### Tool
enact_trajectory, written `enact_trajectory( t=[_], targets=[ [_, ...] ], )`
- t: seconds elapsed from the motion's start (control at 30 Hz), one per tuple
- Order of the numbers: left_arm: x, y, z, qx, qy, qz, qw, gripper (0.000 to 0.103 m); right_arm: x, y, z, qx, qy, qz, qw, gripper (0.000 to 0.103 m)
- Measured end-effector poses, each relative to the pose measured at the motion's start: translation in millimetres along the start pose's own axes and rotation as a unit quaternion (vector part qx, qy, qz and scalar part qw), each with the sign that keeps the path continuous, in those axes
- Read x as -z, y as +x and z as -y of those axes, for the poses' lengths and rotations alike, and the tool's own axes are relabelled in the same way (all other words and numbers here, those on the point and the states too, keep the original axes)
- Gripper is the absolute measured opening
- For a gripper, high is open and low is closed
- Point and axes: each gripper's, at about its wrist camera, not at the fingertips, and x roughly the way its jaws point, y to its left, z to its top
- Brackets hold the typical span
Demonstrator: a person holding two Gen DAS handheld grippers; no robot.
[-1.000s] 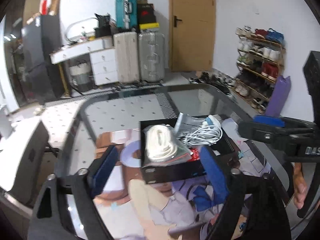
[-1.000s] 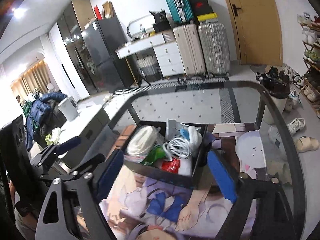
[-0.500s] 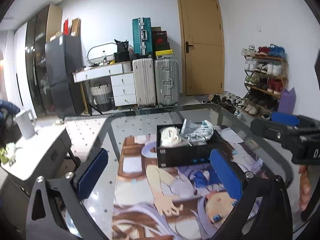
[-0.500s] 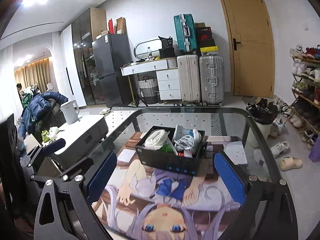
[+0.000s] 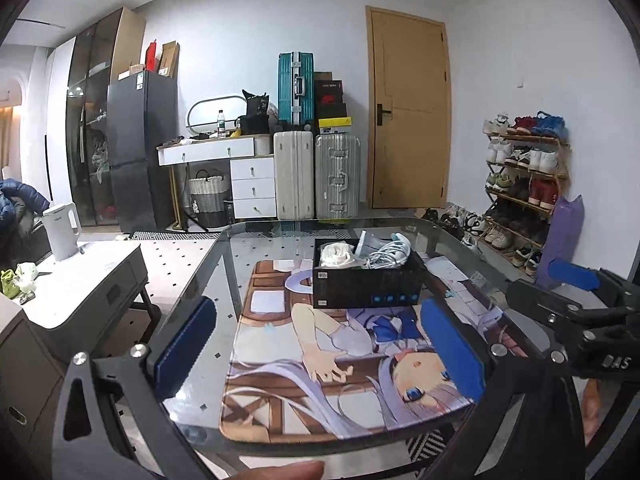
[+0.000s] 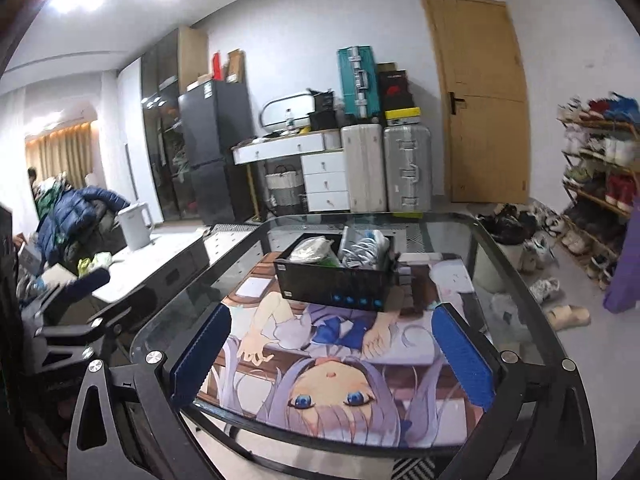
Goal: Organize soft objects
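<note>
A black box [image 5: 366, 287] stands on an anime-print mat [image 5: 320, 360] on the glass table [image 5: 224, 264]. It holds a bagged white bundle [image 5: 338, 255], coiled white cables [image 5: 390, 254] and other soft items. The box also shows in the right wrist view [image 6: 336, 284]. My left gripper [image 5: 320, 352] is open and empty, well back from the box above the mat's near end. My right gripper [image 6: 332, 356] is open and empty, also back from the box. The right gripper shows at the right edge of the left wrist view [image 5: 576, 312].
A grey side cabinet [image 5: 80, 280] with a white kettle [image 5: 62, 230] stands left of the table. Suitcases [image 5: 316, 172], a white desk [image 5: 224, 168] and a door [image 5: 408, 116] are behind. A shoe rack [image 5: 524, 184] is at the right.
Both grippers have pulled back and up from the box, which now looks smaller and farther away. Both stay open and empty. The box has not moved.
</note>
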Motion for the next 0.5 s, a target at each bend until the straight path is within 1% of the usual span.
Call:
enact_trajectory(
  t=[0.13,0.27,0.4,0.5],
  targets=[
    [10.7,-10.3,3.3,0.003,-0.002,-0.001,1.0,0.103,9.2,-11.4,-0.4,0.005,0.01,0.004,1.0,0.102],
    [16.3,-13.1,10.3,0.006,0.012,-0.006,0.9999,0.103,20.1,-19.8,-2.0,-0.002,0.022,0.0,1.0,0.102],
    [17.9,-11.7,11.5,0.014,0.013,-0.014,0.9997,0.103,22.2,-19.9,-7.9,-0.004,0.007,0.001,1.0,0.102],
    [18.7,-10.5,10.8,0.015,0.006,-0.021,0.9997,0.103,22.7,-18.5,-7.9,-0.004,0.01,-0.004,1.0,0.102]
  ],
)
